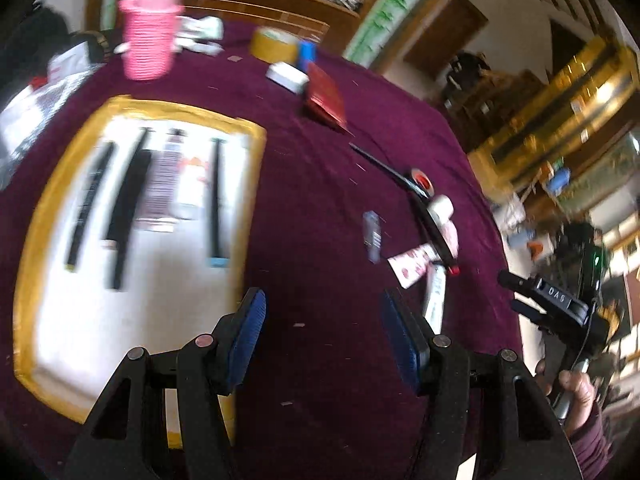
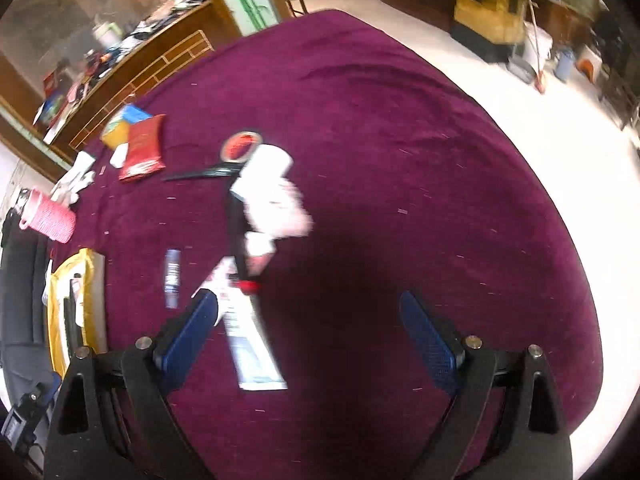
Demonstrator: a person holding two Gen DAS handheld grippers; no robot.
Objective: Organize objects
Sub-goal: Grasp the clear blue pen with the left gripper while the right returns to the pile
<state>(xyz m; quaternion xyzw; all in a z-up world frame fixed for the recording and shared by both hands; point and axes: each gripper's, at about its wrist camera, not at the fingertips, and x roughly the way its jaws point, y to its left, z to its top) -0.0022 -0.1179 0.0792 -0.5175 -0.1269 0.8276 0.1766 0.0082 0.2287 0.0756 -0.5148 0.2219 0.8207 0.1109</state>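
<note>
Yellow-rimmed tray (image 1: 40, 240) holding 5 long items; pink cup (image 1: 148, 40) upright on maroon cloth (image 1: 320, 240). Left gripper (image 1: 324, 332) half-open, empty; right gripper (image 2: 308, 332) wide, empty.

Bare purple cloth (image 2: 420, 168) lies open on the right; the tube pile (image 2: 260, 216) and yellow-rimmed tray (image 1: 56, 208) crowd the left.

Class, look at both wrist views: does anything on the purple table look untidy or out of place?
Yes. In the yellow-rimmed tray the long items lie in neat parallel rows, but right of it a heap of tubes, packets and a black strip lies crisscrossed on the purple cloth, with a small tube stray beside it.
</note>
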